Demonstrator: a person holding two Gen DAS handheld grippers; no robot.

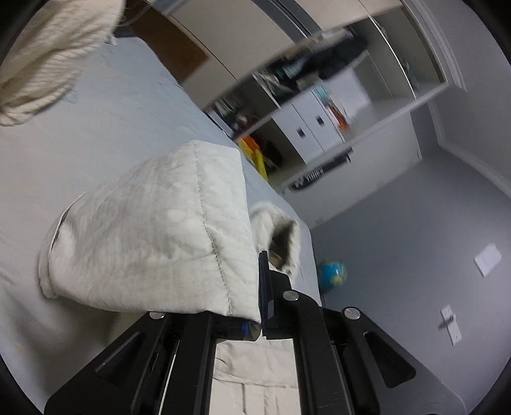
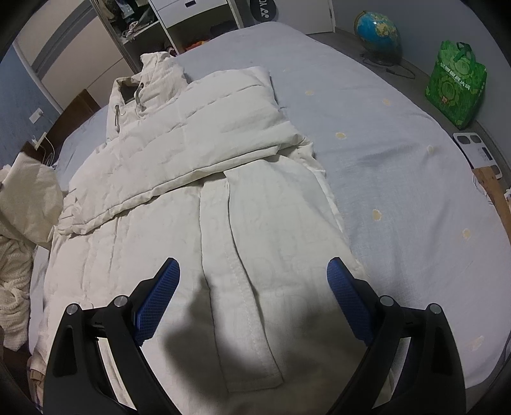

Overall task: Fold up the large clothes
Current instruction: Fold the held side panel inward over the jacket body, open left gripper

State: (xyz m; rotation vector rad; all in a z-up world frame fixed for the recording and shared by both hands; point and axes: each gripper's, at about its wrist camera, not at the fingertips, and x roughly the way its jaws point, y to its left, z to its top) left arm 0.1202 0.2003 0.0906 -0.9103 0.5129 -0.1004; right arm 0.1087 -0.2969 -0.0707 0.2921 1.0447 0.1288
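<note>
On the bed (image 2: pixel 399 178):
Coat (image 2: pixel 198 178): cream, spread flat, one sleeve folded across.
Left gripper (image 1: pixel 260 319): clamped on a lifted sleeve (image 1: pixel 153 236).
Right gripper (image 2: pixel 252 303): jaws apart, empty, above the coat's hem.

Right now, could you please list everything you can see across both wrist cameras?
Padded coat: one, cream, spread on the bed, one sleeve folded across its chest.
Bed sheet: one, pale blue with yellow spots, under the coat.
Globe: one, blue, on the floor beyond the bed.
Bag: one, green, on the floor by the bed.
Knitted garment: one, cream, at the bed's edge.
Wardrobe: one, white, open, beyond the bed.
Left gripper: black, shut on coat fabric.
Right gripper: black, blue pads, open above the coat.
</note>
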